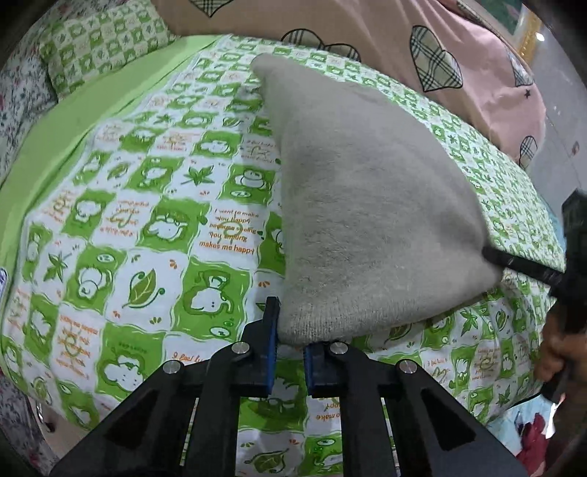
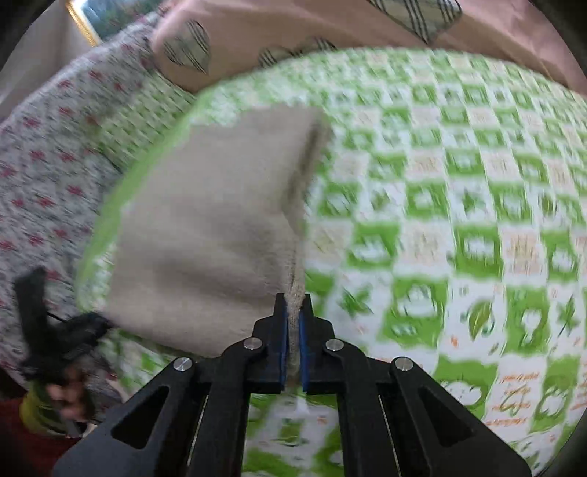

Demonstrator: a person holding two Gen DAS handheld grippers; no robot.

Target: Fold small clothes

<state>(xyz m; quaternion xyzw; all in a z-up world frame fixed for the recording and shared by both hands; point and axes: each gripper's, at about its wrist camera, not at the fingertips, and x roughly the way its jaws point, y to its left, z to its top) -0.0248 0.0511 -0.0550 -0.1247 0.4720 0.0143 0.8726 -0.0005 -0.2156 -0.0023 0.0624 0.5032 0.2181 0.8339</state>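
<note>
A grey knitted garment [image 1: 367,183] lies on the green-and-white checked bedsheet [image 1: 146,227], with its near edge raised. My left gripper [image 1: 291,330] is shut on the garment's near left corner, and the cloth covers one fingertip. At the right edge of the left wrist view, my right gripper [image 1: 513,262] pinches the other near corner. In the blurred right wrist view, the right gripper [image 2: 293,312] is shut on the garment [image 2: 205,220], whose edge runs up between the blue pads. The left gripper [image 2: 91,323] is at the garment's far left corner there.
A pink quilt with plaid hearts [image 1: 367,22] lies bunched along the back of the bed. A checked pillow [image 1: 102,40] and floral fabric [image 2: 44,165] border the sheet. A hand [image 1: 550,352] holds the right gripper near the bed's edge.
</note>
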